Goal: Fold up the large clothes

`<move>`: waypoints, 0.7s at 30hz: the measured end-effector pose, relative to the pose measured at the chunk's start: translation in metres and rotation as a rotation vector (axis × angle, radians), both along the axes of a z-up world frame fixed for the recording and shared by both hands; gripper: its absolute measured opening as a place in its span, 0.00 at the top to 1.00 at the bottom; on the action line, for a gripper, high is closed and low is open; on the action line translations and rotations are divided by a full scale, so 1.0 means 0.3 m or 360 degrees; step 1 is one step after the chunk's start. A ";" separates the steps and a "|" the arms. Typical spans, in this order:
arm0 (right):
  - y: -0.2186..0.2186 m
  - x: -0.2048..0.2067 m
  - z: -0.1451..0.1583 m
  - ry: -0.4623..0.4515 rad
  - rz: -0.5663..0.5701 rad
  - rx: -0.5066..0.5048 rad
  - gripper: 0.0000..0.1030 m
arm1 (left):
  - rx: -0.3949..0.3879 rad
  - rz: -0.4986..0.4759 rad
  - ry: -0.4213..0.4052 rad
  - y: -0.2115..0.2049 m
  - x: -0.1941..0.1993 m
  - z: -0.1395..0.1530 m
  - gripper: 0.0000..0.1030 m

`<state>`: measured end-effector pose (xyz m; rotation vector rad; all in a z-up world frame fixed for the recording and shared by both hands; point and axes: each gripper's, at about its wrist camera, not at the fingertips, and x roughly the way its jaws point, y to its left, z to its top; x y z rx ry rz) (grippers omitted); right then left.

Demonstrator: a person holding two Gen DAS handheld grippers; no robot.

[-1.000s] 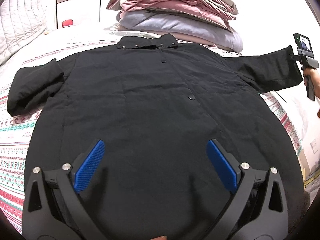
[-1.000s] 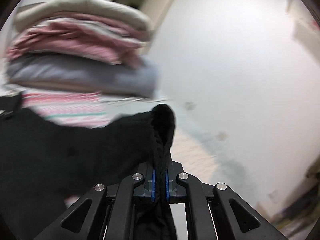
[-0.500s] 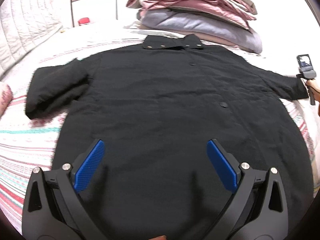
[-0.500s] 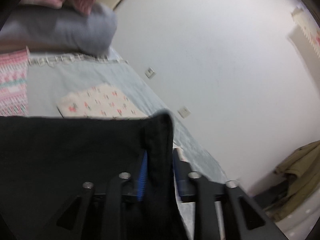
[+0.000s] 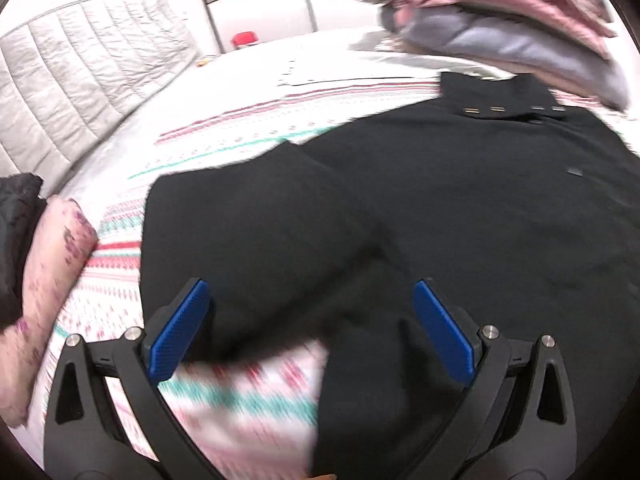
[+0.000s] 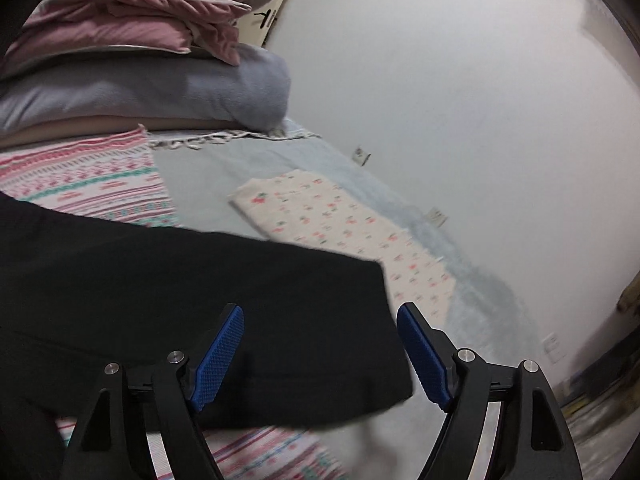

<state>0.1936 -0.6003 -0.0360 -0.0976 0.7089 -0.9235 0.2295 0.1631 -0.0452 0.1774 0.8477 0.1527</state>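
A large black coat [image 5: 460, 208] lies spread flat, front up, on a patterned bed cover [image 5: 240, 136]. Its collar [image 5: 500, 98] points to the far side. Its left sleeve [image 5: 240, 248] lies bent on the cover. My left gripper [image 5: 316, 328] is open and empty, hovering just above that sleeve near its cuff. In the right wrist view the coat's other sleeve [image 6: 200, 292] lies stretched flat, its cuff toward the wall. My right gripper [image 6: 320, 354] is open just above that cuff, holding nothing.
A tall pile of folded pink and grey bedding [image 5: 500, 28] [image 6: 140, 60] stands behind the collar. A padded headboard [image 5: 80, 96] runs along the left. A folded pink blanket [image 5: 48, 292] lies at the left edge. A floral cloth [image 6: 340, 228] lies by the white wall [image 6: 460, 100].
My right gripper has opened and let go of the sleeve cuff, which now lies flat. My left gripper has swung left from the coat's hem to above the left sleeve.
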 end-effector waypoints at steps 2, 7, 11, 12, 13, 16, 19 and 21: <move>0.066 -0.017 -0.016 -0.0028 0.0036 0.0045 0.22 | 0.0067 0.0044 0.0024 0.023 0.086 -0.047 0.05; 0.238 -0.018 -0.062 -0.0037 0.0211 0.0148 0.22 | 0.0077 0.0092 -0.0024 0.083 0.118 -0.019 0.84; 0.337 -0.037 -0.067 -0.0001 0.0351 0.0220 0.22 | 0.0089 0.0319 -0.0255 0.257 -0.010 0.124 0.85; 0.354 -0.049 -0.065 0.0004 0.0376 0.0234 0.22 | 0.0123 0.0403 -0.0279 0.319 -0.041 0.145 0.85; 0.369 -0.063 -0.063 0.0011 0.0395 0.0247 0.22 | 0.0146 0.0460 -0.0286 0.368 -0.058 0.157 0.85; 0.388 -0.094 -0.071 0.0038 0.0440 0.0272 0.22 | 0.0205 0.0704 -0.0226 0.573 -0.130 0.157 0.84; 0.392 -0.141 -0.084 0.0057 0.0480 0.0305 0.22 | 0.0172 0.0847 -0.0085 0.745 -0.201 0.097 0.74; 0.402 -0.183 -0.095 0.0066 0.0513 0.0387 0.22 | 0.0164 0.0900 0.0040 0.804 -0.242 0.049 0.66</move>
